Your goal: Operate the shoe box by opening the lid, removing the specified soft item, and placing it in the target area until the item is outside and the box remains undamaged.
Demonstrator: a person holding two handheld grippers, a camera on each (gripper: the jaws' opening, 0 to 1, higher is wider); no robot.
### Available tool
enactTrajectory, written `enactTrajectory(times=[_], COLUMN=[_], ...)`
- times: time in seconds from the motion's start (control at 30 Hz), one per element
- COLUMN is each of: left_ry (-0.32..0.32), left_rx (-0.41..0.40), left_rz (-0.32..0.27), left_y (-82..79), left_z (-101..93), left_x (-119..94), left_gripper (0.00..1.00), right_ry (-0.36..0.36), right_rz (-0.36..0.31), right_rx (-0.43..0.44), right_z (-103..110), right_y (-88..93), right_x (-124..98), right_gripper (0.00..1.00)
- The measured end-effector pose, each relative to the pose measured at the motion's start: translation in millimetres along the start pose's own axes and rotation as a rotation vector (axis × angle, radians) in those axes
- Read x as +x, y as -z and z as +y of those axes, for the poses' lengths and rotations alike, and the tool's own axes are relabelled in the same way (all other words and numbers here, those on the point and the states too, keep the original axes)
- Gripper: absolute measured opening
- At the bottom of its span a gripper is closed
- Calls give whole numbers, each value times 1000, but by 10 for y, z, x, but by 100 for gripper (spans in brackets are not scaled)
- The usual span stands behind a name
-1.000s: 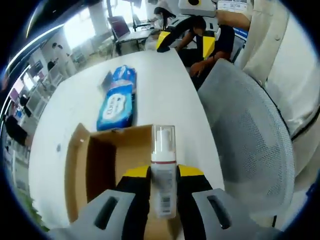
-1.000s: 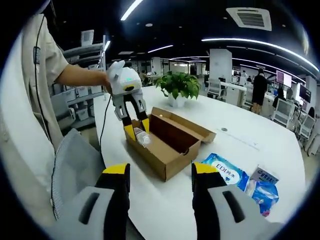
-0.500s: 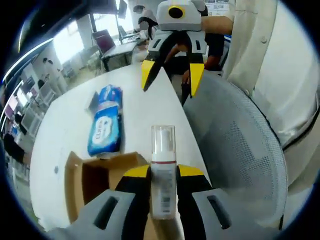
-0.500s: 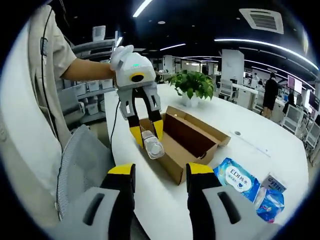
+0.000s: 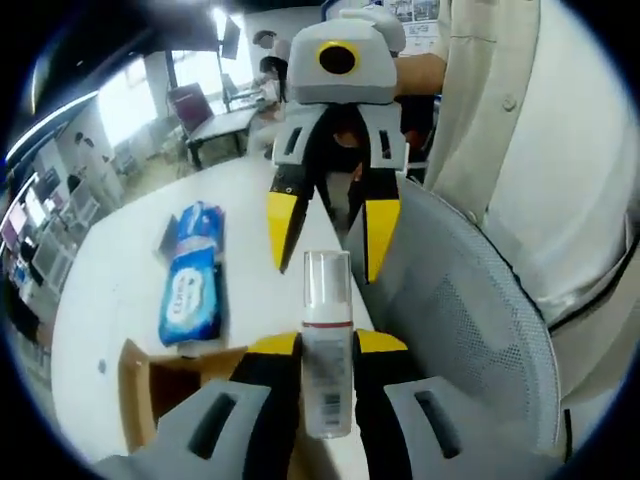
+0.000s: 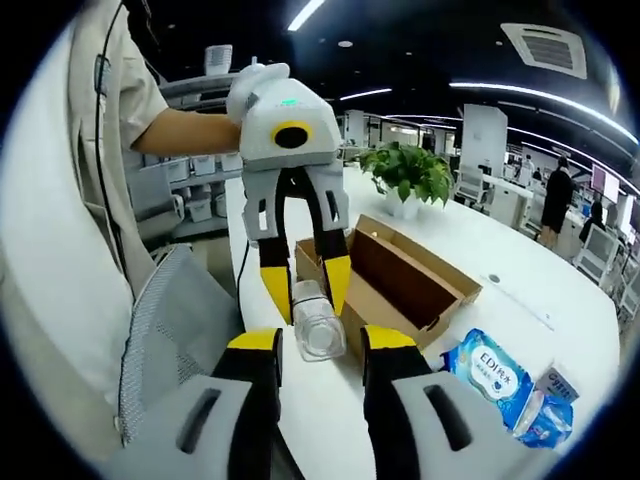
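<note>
Clear-capped plastic pump bottle [image 5: 326,350], white body with a printed label, was clamped upright between the yellow-tipped jaws of the left gripper [image 5: 326,345], raised above the cardboard shoe box [image 6: 400,285]. Right gripper [image 6: 318,345] faced it closely, jaws parted to either side of the bottle's cap and gripping nothing. Box stood open, lid folded back, on a white table [image 6: 560,330]. Blue wet-wipe pack [image 5: 187,290] and a smaller blue packet [image 6: 550,395] lay beside it. Grey mesh chair [image 5: 470,300] adjoined the table; potted plant [image 6: 412,175] stood beyond; office desks and ceiling strip lights behind.
</note>
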State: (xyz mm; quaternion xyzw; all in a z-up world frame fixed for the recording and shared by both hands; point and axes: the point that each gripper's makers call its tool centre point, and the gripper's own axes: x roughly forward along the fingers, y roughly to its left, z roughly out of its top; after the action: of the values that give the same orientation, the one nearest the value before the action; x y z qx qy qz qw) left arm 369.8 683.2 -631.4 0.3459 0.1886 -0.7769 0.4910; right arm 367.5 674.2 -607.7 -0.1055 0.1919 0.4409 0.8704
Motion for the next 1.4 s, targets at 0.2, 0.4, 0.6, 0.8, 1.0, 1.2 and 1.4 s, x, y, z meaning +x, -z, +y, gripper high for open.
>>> enactTrajectory(times=[0.2,0.4,0.6,0.8,1.0,1.2,1.4], left_ry=[12,19,16,-6,-59,-121,-198], left_rx=[8,11,6,-24,-29,-46,-102], left_rz=[-33,-43,-55,-78,-103,-113,-132], left_y=[-95,-77,-54,-61,-56,17,148], left_z=[-48,-71,-84,-45,70,211,331], left_x=[37,71,95,110,113,29,-86], left_gripper=[17,17,18,18,21,27,35], right_ry=[-20,-38,-46,-50,-47,-49,-58], right_rz=[13,45,70,93,112,130,151], right_rx=[-26,-72,-75,-69,-85,-109,-136], right_z=[55,101,110,67,-21,-134,-273], right_y=[13,47,65,54,26,-4,-46], right_x=[11,24,30,29,36,50,87], right_gripper=[19,18,17,16,16,16,16])
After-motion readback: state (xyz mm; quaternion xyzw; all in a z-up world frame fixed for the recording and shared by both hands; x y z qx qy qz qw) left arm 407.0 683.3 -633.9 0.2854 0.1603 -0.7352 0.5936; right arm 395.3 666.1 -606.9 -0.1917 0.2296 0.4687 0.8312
